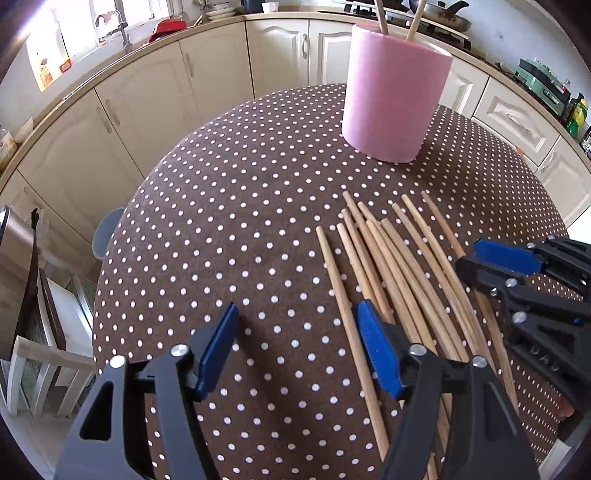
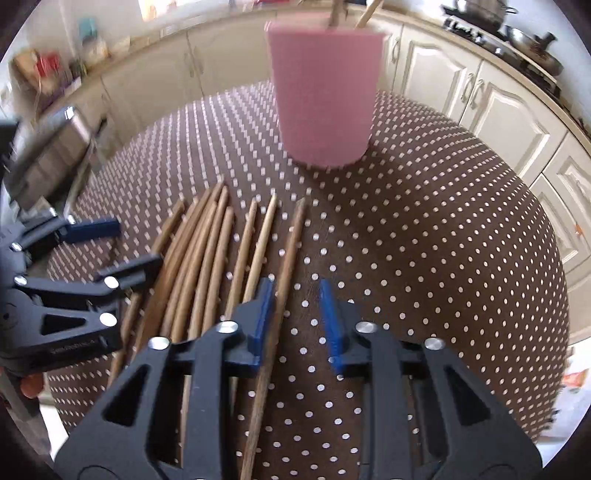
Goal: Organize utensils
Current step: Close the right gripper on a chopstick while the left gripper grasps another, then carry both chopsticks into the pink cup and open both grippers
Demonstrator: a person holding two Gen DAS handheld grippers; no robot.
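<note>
Kitchen table w/ dotted cloth [image 1: 229, 206]: your right gripper [image 2: 295, 314] straddles the outermost chopstick [image 2: 284, 273], pads not pinching yet, prob so it lifts solo for the pink holder [image 2: 325, 92]; left gripper [image 1: 295, 347] spread, empty.

You're facing cream cabinets [image 1: 280, 51] curving under beige counter [image 1: 110, 62]; window [image 1: 85, 22] glaring over tap [image 1: 120, 27]; stove [image 2: 517, 44] sitting right.

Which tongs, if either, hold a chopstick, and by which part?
Neither: left tongs gape empty; right tongs straddle the rightmost chopstick, not yet clamped.
</note>
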